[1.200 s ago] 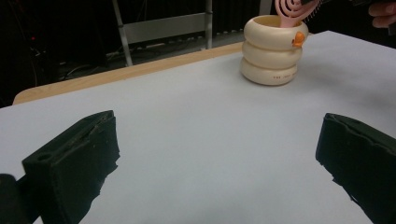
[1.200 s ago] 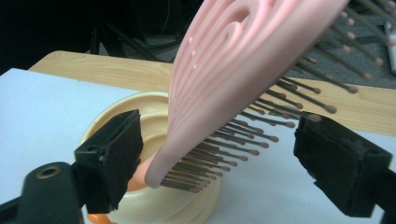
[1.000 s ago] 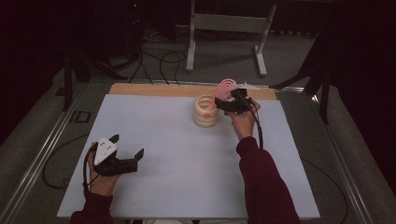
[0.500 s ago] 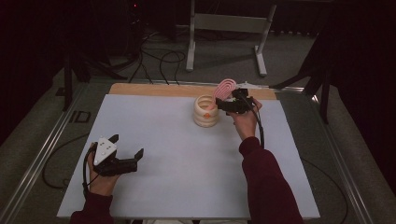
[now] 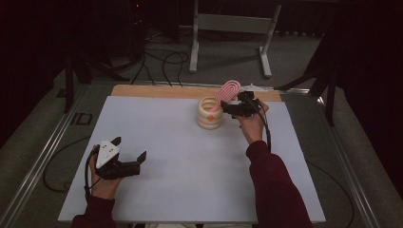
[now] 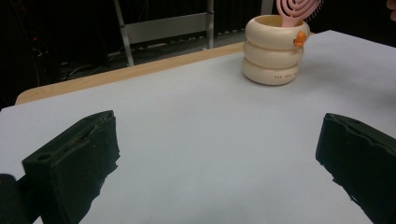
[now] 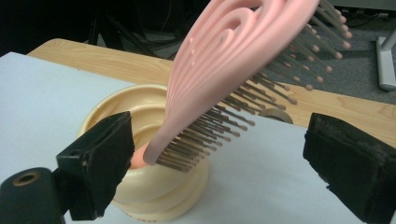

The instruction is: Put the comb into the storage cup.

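A: Reading off the right gripper (image 7: 219, 154) first: my jaws stand wide apart, nothing between the pads. The pink hairbrush (image 7: 233, 60) passes through the gap without touching either pad, as far as the right gripper view shows.

B: Where does the brush sit?

A: Handle end down inside the cream ringed holder (image 7: 140, 140), head leaning up and out over the rim, bristles facing the right-hand pad. From the high view the brush (image 5: 228, 91) tilts toward my right gripper (image 5: 233, 110), which hangs just beside the holder (image 5: 209, 114) on its right.

B: And the holder's place on the desk?

A: Near the far edge, slightly right of centre, standing on the pale mat (image 5: 190, 156) close to the strip of bare wood (image 5: 157, 91) along the back.

B: Left side?

A: Left gripper (image 6: 219, 154): jaws wide too, holding nothing, bare mat between them. The left gripper view shows the holder (image 6: 273, 51) well off ahead, an orange mark on its top ring, the brush head (image 6: 299, 9) poking out above. In the high view my left gripper (image 5: 124, 164) hovers near the near-left corner of the desk, well apart from the holder, pointing to the right.
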### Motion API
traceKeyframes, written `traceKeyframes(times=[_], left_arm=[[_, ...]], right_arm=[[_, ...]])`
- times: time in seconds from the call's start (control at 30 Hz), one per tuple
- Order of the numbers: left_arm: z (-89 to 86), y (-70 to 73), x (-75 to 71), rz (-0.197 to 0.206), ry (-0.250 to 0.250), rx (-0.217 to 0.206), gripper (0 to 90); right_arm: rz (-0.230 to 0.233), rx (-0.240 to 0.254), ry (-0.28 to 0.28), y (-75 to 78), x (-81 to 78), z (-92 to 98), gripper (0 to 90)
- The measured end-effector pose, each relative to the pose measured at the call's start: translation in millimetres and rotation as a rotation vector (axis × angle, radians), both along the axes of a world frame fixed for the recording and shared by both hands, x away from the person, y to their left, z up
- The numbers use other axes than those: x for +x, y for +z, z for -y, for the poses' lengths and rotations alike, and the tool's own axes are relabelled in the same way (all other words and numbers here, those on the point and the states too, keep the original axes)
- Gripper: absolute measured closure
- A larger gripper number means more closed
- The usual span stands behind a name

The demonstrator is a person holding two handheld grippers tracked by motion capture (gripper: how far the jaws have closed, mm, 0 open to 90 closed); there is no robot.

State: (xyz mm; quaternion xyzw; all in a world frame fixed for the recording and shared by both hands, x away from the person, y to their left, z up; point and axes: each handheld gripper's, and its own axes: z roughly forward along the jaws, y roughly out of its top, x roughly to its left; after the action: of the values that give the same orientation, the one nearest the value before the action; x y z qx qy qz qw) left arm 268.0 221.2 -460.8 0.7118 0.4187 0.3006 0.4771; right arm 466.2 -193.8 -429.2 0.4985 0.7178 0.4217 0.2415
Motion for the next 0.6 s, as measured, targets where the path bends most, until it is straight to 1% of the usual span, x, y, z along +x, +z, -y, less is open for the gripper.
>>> traceKeyframes(times=[0.23, 0.37, 0.47, 0.6], left_arm=[[-0.1, 0.0, 0.0, 0.000, 0.002, 0.002, 0.1], [-0.2, -0.2, 0.1, -0.001, 0.002, 0.000, 0.1], [0.2, -0.1, 0.0, 0.000, 0.002, 0.002, 0.1], [0.4, -0.1, 0.0, -0.001, 0.002, 0.002, 0.1]], right_arm=[[0.012, -0.006, 0.014, 0.4, -6.1, 4.8, 8.3], [0.023, 0.001, 0.019, 2.0, -11.0, 8.3, 8.3], [0.033, 0.003, 0.027, 4.2, -17.3, 13.5, 8.3], [0.041, 0.024, 0.031, 6.3, -25.2, 21.9, 8.4]])
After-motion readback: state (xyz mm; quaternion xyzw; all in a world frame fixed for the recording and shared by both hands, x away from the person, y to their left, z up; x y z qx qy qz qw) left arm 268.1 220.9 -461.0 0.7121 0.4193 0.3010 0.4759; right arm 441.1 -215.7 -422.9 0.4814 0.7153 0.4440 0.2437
